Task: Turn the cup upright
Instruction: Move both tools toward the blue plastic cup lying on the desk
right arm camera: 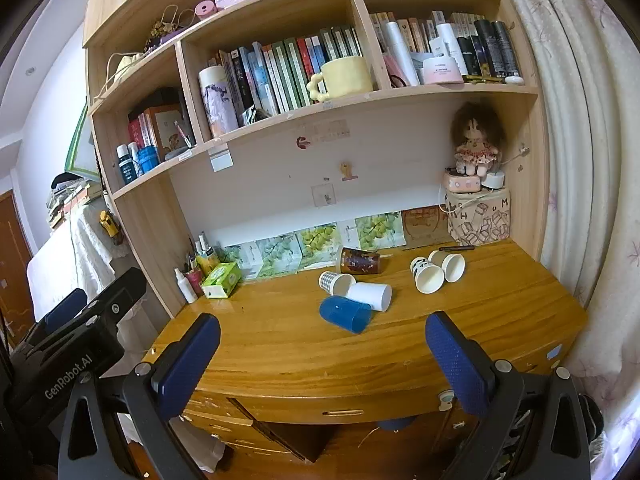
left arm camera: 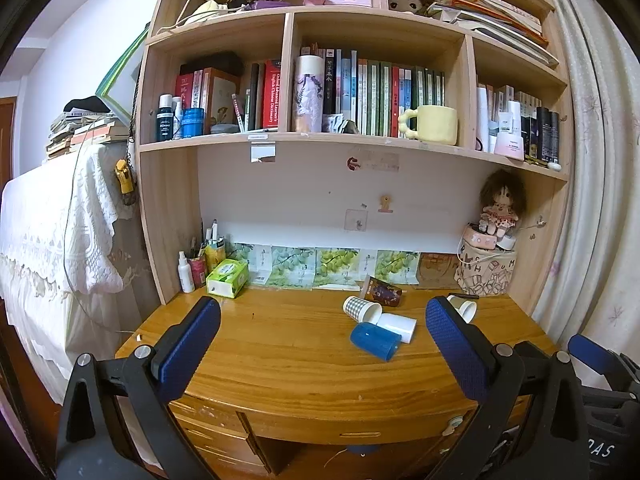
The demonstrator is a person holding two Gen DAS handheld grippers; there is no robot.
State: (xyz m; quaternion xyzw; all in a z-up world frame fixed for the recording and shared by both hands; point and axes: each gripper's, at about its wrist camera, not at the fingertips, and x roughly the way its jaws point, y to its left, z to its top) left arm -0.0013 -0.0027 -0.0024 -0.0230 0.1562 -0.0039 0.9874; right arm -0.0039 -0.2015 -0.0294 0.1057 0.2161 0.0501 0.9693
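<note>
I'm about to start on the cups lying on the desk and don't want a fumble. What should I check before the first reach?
1. Left gripper jaws open, empty: ok.
2. Right gripper jaws open, empty: ok.
3. Blue translucent plastic cup nearest, lying on its side: ok.
4. Free of neighbours: not ok, the white paper cup lies against it.
5. Bare wooden desk in front for standing it: ok.
6. Cups empty inside: cannot tell for all.
</note>
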